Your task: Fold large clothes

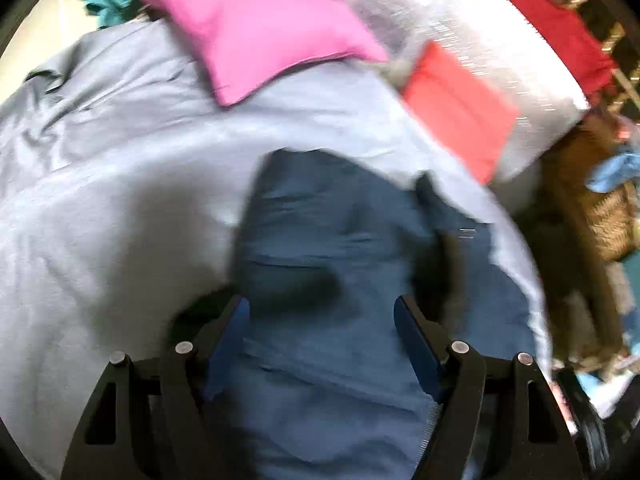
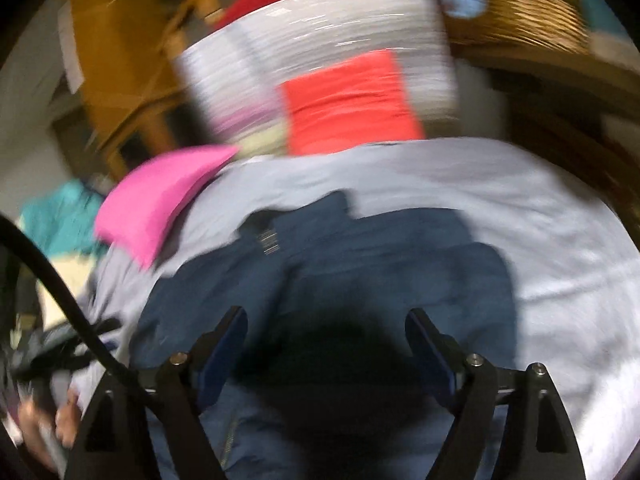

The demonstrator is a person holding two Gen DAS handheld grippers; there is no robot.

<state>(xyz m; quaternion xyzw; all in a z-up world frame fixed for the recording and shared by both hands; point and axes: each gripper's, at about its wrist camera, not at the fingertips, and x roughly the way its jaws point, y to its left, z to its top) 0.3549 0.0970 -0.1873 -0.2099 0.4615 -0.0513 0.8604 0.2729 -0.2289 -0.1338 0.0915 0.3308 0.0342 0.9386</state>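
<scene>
A dark blue garment with a zip lies spread on a pale grey-blue bed sheet. My left gripper hovers over its near part with jaws wide apart and nothing pinched between the blue pads. In the right wrist view the same garment lies under my right gripper, which is also open, its shadow falling dark on the cloth. Both views are blurred by motion.
A pink pillow and a red-orange cushion lie at the head of the bed against a white pillow. A wicker basket stands beside the bed. A hand and a black cable show at the lower left.
</scene>
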